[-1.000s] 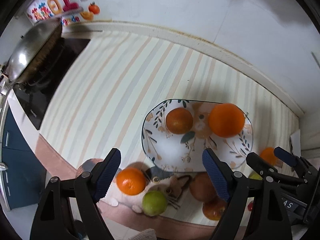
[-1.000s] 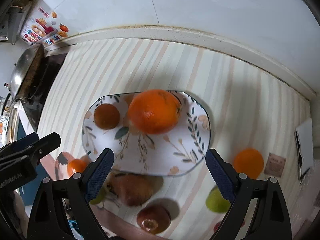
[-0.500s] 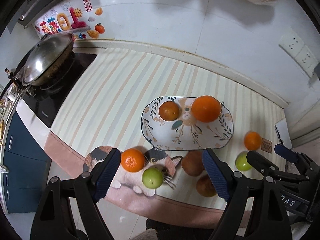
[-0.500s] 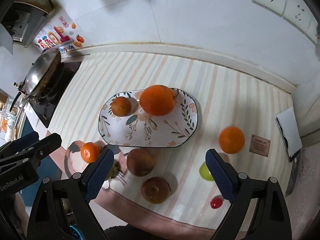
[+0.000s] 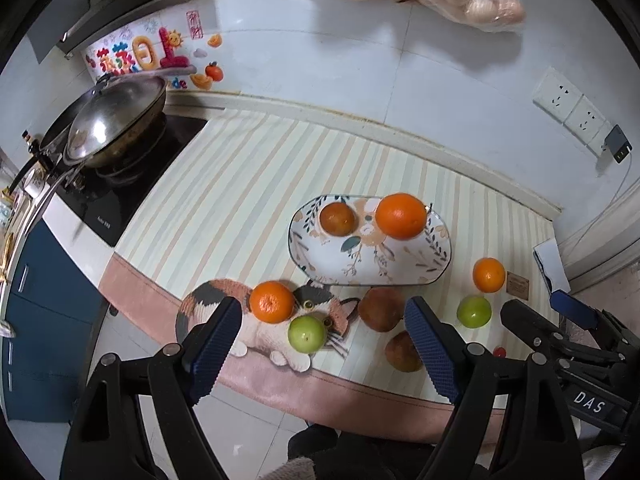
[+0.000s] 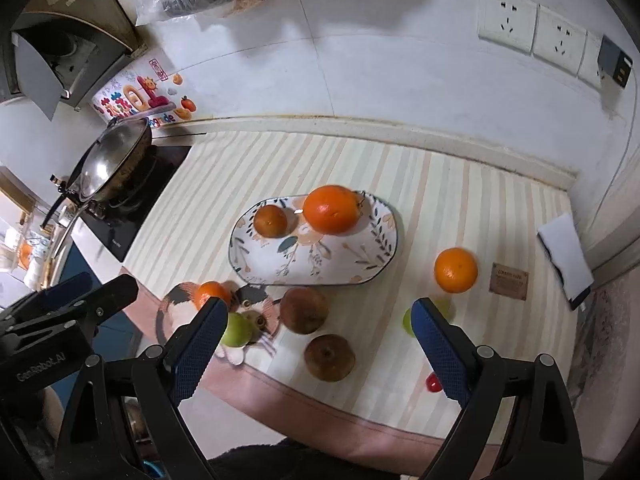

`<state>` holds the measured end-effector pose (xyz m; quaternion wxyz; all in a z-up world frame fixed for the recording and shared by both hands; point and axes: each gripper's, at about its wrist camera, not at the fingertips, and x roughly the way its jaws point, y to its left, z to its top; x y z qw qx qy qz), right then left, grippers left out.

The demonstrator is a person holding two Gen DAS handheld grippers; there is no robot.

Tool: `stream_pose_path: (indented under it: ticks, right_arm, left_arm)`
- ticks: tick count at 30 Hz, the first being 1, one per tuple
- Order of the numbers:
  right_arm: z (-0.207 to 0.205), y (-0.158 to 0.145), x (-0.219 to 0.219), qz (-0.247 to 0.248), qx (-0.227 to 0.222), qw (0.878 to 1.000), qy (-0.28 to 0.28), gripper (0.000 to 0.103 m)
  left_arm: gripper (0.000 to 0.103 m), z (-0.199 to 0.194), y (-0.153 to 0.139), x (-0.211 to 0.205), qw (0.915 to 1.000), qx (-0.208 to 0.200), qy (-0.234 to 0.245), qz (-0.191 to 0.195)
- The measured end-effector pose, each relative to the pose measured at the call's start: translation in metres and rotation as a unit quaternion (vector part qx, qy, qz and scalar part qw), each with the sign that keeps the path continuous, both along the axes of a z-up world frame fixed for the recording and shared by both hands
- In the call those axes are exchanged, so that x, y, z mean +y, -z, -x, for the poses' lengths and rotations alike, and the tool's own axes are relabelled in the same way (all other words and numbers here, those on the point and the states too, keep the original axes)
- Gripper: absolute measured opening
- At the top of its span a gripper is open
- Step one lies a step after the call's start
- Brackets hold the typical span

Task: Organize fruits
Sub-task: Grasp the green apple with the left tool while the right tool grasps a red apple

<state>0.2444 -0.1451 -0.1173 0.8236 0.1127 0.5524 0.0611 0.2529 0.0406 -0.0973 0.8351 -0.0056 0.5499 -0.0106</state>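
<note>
Two oranges [image 5: 401, 216] lie on the plate [image 5: 400, 272]; two more oranges [image 5: 272, 302], two green fruits [image 5: 307, 334] and two brown fruits [image 5: 381, 309] lie on the tabletop [image 5: 248, 184]. Left tool [image 5: 320, 344] and right tool [image 6: 320, 344] are both spread wide, holding nothing, above the fruit.

Left gripper [image 5: 322, 342] hanging open over striped mat [image 5: 248, 184], two oranges [image 5: 401, 216] sitting on floral plate [image 5: 400, 272], green apple [image 5: 307, 333] lying near.

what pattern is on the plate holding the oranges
White plate with painted leaves and flowers and a dark rim; clearest in the right wrist view.
</note>
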Motion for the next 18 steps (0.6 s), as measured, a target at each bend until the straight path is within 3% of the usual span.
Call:
stream_pose_path:
  ticks: [5,11,18]
  right_arm:
    - [-0.003,0.035,0.005,-0.005,0.037,0.999,-0.006,0.095]
    - [-0.011,0.116,0.013,-0.011,0.113,0.994,-0.010,0.095]
    - [-0.015,0.188,0.021,-0.016,0.190,0.981,-0.020,0.095]
  left_arm:
    - [0.083,0.003,0.027,0.008,0.9994,0.027,-0.015,-0.013]
    - [0.083,-0.005,0.086,0.019,0.9947,0.090,-0.035,-0.033]
    - [0.083,-0.023,0.158,0.024,0.9823,0.184,-0.035,0.001]
